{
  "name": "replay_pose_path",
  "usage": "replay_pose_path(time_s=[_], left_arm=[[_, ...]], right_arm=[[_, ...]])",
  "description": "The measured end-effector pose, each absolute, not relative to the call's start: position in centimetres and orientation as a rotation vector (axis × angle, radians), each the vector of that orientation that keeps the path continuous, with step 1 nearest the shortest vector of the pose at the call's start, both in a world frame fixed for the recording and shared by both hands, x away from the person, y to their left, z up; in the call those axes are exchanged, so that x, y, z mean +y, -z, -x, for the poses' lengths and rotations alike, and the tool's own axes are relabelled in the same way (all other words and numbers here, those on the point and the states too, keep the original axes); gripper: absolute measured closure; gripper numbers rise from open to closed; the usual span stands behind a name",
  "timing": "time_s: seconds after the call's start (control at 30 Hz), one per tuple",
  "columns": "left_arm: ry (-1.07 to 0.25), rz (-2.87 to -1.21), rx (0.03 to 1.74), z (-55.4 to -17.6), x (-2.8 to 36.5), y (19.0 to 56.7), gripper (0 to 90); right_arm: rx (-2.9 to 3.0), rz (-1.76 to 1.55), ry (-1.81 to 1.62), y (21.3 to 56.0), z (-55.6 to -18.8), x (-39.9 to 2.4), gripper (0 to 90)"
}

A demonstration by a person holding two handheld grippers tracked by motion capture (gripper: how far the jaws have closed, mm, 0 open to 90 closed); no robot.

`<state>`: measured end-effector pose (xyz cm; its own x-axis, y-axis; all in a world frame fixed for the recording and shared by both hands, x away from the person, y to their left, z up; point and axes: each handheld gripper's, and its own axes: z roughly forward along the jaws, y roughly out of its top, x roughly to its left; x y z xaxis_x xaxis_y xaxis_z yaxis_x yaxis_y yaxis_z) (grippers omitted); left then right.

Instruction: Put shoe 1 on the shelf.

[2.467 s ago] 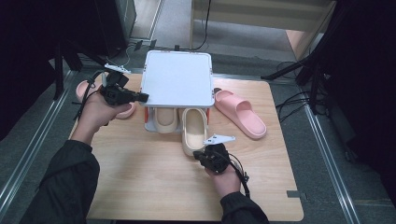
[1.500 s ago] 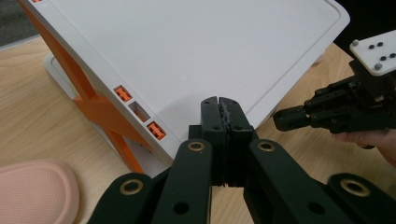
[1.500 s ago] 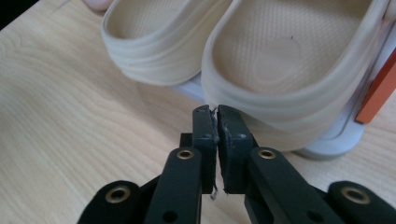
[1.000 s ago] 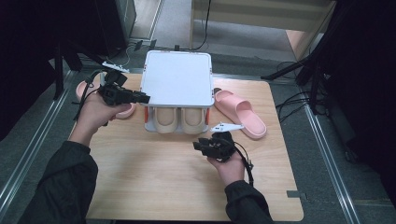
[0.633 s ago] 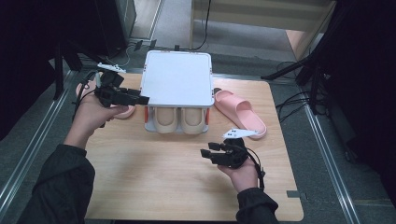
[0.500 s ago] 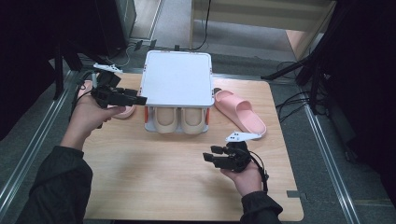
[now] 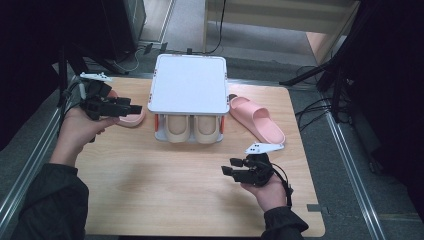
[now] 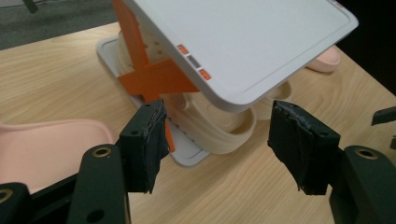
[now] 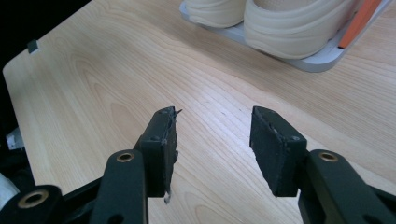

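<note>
The wooden table (image 7: 150,190) carries a white two-tier shoe rack (image 7: 189,90) with both beige slippers (image 7: 192,129) on its lower shelf. The left gripper (image 8: 217,135) has just been opening, jaws spread and empty, the rack's corner just beyond its fingertips; the right gripper (image 9: 212,140) has likewise just been widening, bare over the wood well short of the slippers. A careless left swing could clip that corner and shift the rack, and the pink slipper (image 8: 46,147) beside the left finger might get nudged.

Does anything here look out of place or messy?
Mostly tidy: two beige slippers sit side by side in the white rack. But the pink slippers are split up, one right of the rack, the other left of it.
</note>
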<state>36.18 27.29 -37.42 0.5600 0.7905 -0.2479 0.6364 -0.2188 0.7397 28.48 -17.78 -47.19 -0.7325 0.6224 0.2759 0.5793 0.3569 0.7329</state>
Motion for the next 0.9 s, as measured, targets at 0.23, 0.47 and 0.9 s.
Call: replay_pose_path(time_s=[0.23,0.47,0.9], left_arm=[[-0.253,-1.909,1.198,-36.1,28.8,38.3,36.2],[-0.262,-1.9,1.253,-36.6,30.2,39.8,36.1],[-0.259,-1.878,1.329,-38.2,32.5,42.6,37.9]], right_arm=[[2.548,-1.119,-1.351,47.3,-29.2,-17.6,51.8],[2.56,-1.115,-1.346,47.4,-29.4,-17.2,51.4],[2.551,-1.139,-1.321,47.8,-29.4,-17.5,51.0]])
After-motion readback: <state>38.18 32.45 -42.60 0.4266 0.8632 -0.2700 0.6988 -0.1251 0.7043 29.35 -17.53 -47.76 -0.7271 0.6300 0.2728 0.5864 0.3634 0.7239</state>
